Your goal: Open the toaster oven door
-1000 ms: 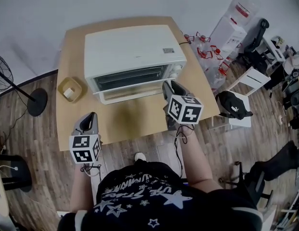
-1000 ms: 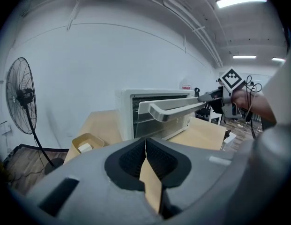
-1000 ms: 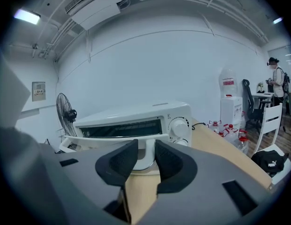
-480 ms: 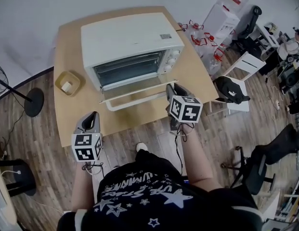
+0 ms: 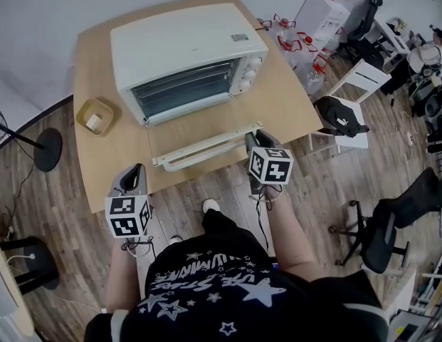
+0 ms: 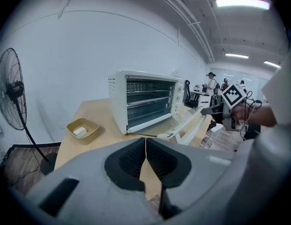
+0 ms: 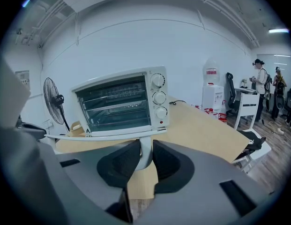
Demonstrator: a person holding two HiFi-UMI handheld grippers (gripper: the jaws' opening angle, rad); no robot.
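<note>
A white toaster oven [image 5: 185, 41] stands at the back of the wooden table [image 5: 292, 112], its glass door [image 5: 199, 137] folded down almost flat toward me. My right gripper [image 5: 255, 135] is at the right end of the white door handle [image 5: 206, 149]. In the right gripper view the handle's end post [image 7: 144, 149] sits between the pads and the jaws are closing on it. My left gripper [image 5: 135, 171] hovers at the table's front left edge, shut and empty, well apart from the oven [image 6: 145, 100]. The oven's knobs [image 7: 158, 97] face me.
A small beige tray [image 5: 95, 116] with a white block sits left of the oven. A fan stand [image 5: 46, 148] is on the floor at the left. At the right are a white chair with a black bag [image 5: 339, 130], red-capped bottles [image 5: 299, 48] and an office chair [image 5: 381, 237].
The oven door has swung down from nearly closed to almost flat. My right gripper came toward me and down with the handle. The left gripper has stayed put.
</note>
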